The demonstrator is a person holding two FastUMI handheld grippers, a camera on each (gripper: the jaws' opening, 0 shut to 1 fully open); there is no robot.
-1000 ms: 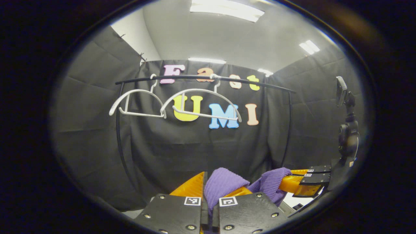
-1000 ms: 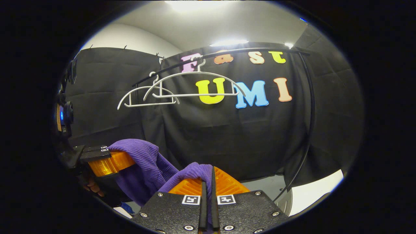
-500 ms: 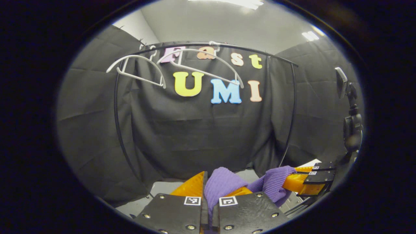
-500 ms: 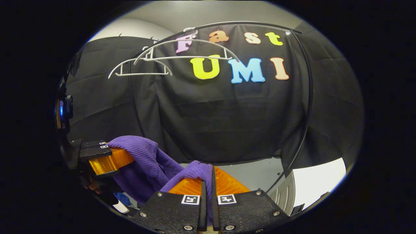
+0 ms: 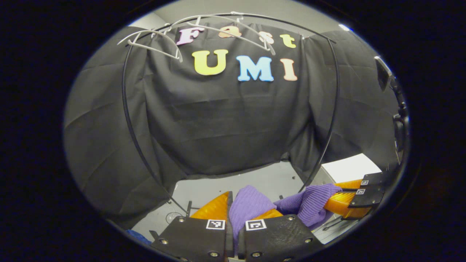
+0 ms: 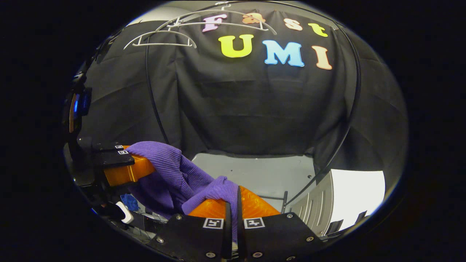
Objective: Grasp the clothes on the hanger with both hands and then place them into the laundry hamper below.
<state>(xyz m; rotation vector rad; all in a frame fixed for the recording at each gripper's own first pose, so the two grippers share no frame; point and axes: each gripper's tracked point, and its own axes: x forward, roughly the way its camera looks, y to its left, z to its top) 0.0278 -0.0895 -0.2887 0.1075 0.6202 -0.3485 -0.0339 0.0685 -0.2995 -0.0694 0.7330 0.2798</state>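
You hold the purple garment (image 5: 251,203) stretched between both grippers: the left gripper (image 5: 233,218) is closed on one bunch of it at the bottom centre of the left gripper view, and the right gripper (image 6: 233,207) is closed on the other end, so its long axis runs from one hand to the other. The two bare white hangers (image 6: 189,29) stay on the rail at the top of the frame, the grey floor (image 6: 262,174) lies low in the picture, and the white ribbed hamper (image 6: 316,203) seems to be at the lower right of the right gripper view, nearer to your right hand.

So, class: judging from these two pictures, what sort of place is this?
Probably a staged booth for recording a laundry chore, not a real home. Black cloth walls enclose it, bare white hangers hang on a thin black rail, and a camera on a stand watches from the side.
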